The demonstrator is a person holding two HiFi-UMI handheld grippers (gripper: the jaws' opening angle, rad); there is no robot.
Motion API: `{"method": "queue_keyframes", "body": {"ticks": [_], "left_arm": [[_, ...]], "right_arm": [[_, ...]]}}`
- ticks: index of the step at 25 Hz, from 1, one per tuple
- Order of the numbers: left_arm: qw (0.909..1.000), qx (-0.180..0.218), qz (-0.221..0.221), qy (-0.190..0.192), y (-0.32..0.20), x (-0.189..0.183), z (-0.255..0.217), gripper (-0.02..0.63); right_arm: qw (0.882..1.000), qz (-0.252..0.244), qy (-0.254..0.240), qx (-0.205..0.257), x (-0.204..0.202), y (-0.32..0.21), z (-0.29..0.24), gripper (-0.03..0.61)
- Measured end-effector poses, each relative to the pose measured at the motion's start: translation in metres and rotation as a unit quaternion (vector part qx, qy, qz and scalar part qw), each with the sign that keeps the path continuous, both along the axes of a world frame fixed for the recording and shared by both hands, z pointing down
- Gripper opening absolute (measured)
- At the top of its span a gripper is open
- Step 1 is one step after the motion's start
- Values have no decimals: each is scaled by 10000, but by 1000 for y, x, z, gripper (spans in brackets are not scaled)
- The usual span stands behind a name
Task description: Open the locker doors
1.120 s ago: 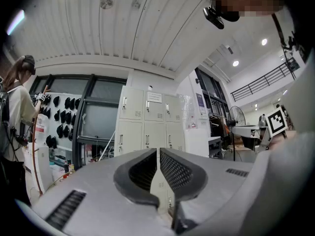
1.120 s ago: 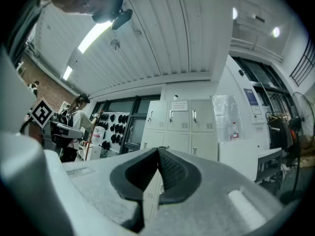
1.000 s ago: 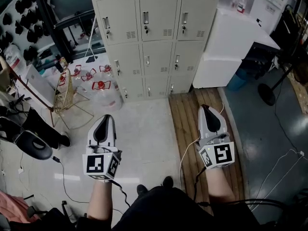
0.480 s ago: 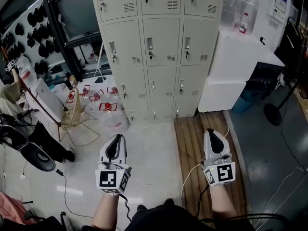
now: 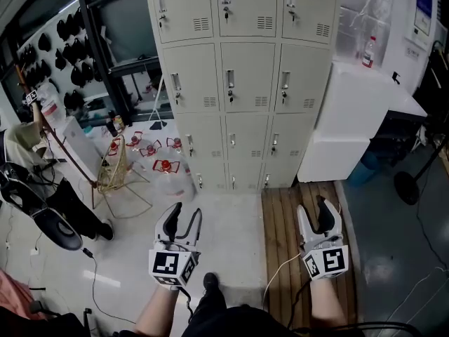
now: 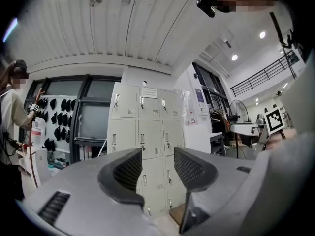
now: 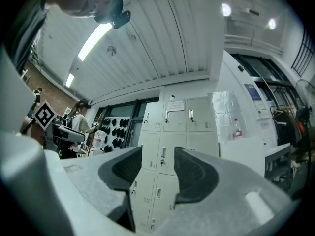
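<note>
The beige locker cabinet (image 5: 242, 83) stands ahead across the floor, three columns wide, every door in view shut, each with a small handle and lock. It also shows between the jaws in the left gripper view (image 6: 142, 132) and the right gripper view (image 7: 170, 124). My left gripper (image 5: 184, 215) hangs low over the pale floor, well short of the lockers. My right gripper (image 5: 320, 213) is level with it, over the wooden slats. Both grippers' jaws are opening, with nothing between them (image 6: 157, 168) (image 7: 157, 168).
A white cabinet (image 5: 358, 111) stands right of the lockers, with a bottle on top. Wooden floor slats (image 5: 287, 237) run to the locker base. A wire stand (image 5: 116, 170) and water jugs (image 5: 165, 166) sit left. A person (image 5: 21, 146), a chair (image 5: 49, 223) and a floor cable (image 5: 98, 272) are far left.
Both grippers' jaws have gone from shut to spread apart. The head view has tilted up, so more locker rows show and both grippers sit lower in the picture.
</note>
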State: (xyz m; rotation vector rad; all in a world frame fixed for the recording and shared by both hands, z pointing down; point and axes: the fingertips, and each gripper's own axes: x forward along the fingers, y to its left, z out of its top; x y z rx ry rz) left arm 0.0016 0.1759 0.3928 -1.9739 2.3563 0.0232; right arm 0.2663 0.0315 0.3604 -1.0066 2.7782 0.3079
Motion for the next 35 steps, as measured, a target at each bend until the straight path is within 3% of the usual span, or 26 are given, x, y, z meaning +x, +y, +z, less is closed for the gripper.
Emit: {"method": "queue_keyframes", "body": {"ticks": [7,11,16,20,28,35], "left_arm": [[9999,49,-95,90,-40,-56,5,201],[9999,50,-41,84,-73,-108,13,201],[9997,27,219,39,-119,-169,17,201],[9980,-18,535,325,-159,-202,22,201],[9954,21,889,361,-240,-223,23,201],[9964,-129,774,329,-321,-217,31,201]], "right_arm": [[9996,240,-12,-115,-42,-48,4,204],[9986,460,-51,-248,-79,-82,7,198],[9966,732,-64,-384,-132,-123,7,192],[9940,1016,40,-410,-164,-150,11,192],[9880,1460,-5,-496,-180,-229,12,187],[9890,1330,-192,-620,-188,-335,21,181]]}}
